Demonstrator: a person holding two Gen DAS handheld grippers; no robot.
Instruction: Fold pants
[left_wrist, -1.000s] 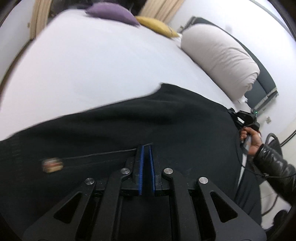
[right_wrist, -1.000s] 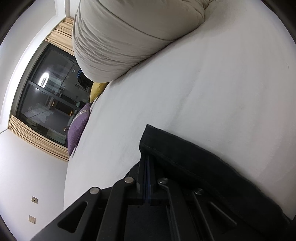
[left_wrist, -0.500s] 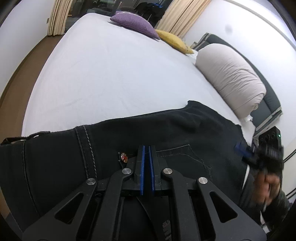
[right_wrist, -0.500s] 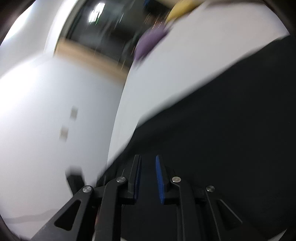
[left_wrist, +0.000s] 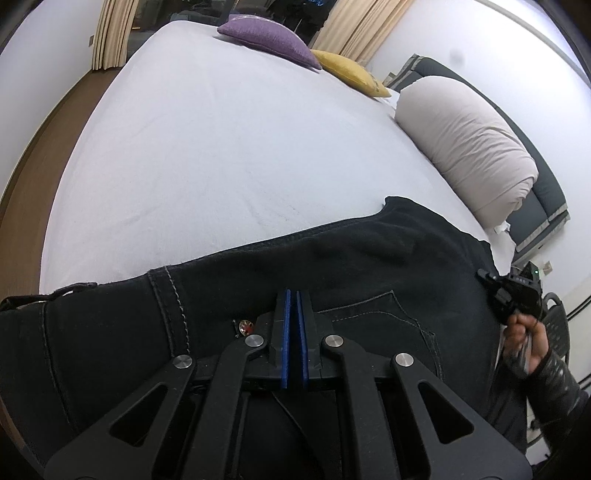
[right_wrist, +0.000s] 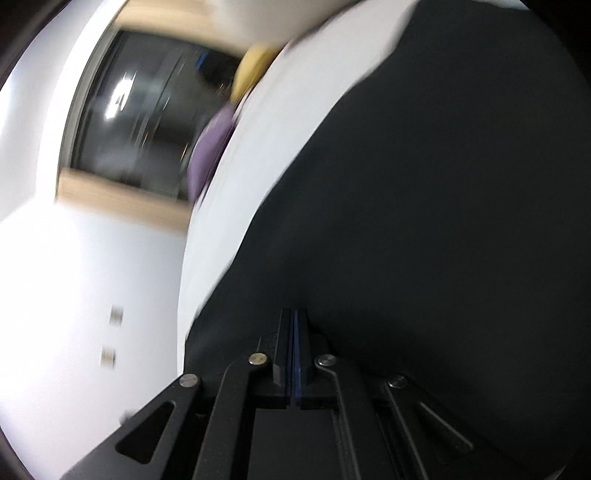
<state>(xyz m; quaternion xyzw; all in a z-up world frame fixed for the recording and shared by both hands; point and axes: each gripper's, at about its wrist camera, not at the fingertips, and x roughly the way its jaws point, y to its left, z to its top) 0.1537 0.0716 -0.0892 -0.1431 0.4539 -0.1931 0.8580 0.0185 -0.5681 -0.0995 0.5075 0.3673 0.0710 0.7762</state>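
The left claw (left_wrist: 293, 299) is pinched shut low in the frame, its blue pads together over the black pants (left_wrist: 369, 266), beside a pocket seam; whether cloth is caught I cannot tell. The right claw (right_wrist: 294, 317) is likewise closed, its jaws having just snapped together above blurred dark fabric. The pants lie across the lower part of the white bed (left_wrist: 221, 140). Best to confirm each pinch has a layer before lifting, and carry both edges evenly.

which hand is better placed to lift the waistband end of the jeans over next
Left, probably. The left gripper sits shut over the black jeans beside the waistband seam; the right gripper is near the far hem.
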